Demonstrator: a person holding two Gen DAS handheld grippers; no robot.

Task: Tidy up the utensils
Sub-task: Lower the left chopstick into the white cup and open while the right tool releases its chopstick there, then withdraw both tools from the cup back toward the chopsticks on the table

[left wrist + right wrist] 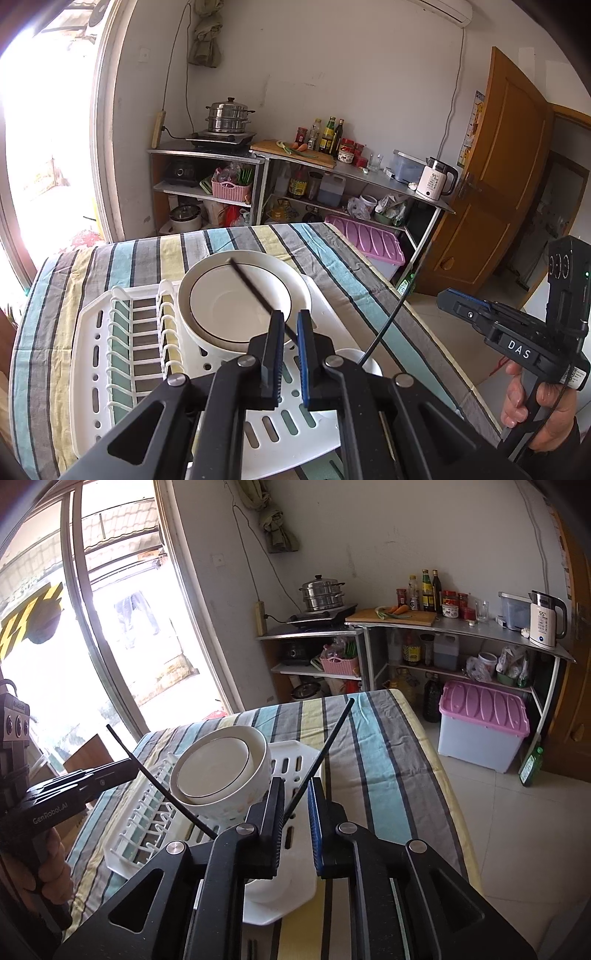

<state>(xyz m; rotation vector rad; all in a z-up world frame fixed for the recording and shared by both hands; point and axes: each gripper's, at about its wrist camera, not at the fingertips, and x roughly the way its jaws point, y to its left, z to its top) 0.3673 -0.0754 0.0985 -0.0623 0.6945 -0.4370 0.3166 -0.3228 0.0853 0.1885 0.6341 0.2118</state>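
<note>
My left gripper (pixel 290 318) is shut on a black chopstick (pixel 251 284) that points out over the white bowl (pixel 243 299) stacked on a plate in the white dish rack (pixel 122 354). My right gripper (pixel 298 786) is shut on a second black chopstick (pixel 327 744) that points up and away over the striped tablecloth. In the right wrist view the left gripper (pixel 122 768) shows at the left, its chopstick (pixel 162 782) crossing in front of the bowl (pixel 221 771) and rack (pixel 295 764). In the left wrist view the right gripper (pixel 461 306) hovers off the table's right side.
The table wears a striped cloth (pixel 332 251). A small white cup (pixel 354 360) sits at the rack's right edge. Behind stand metal shelves with a steamer pot (pixel 227 116), bottles, a kettle (pixel 436 181), and a pink-lidded bin (pixel 484 723) on the floor.
</note>
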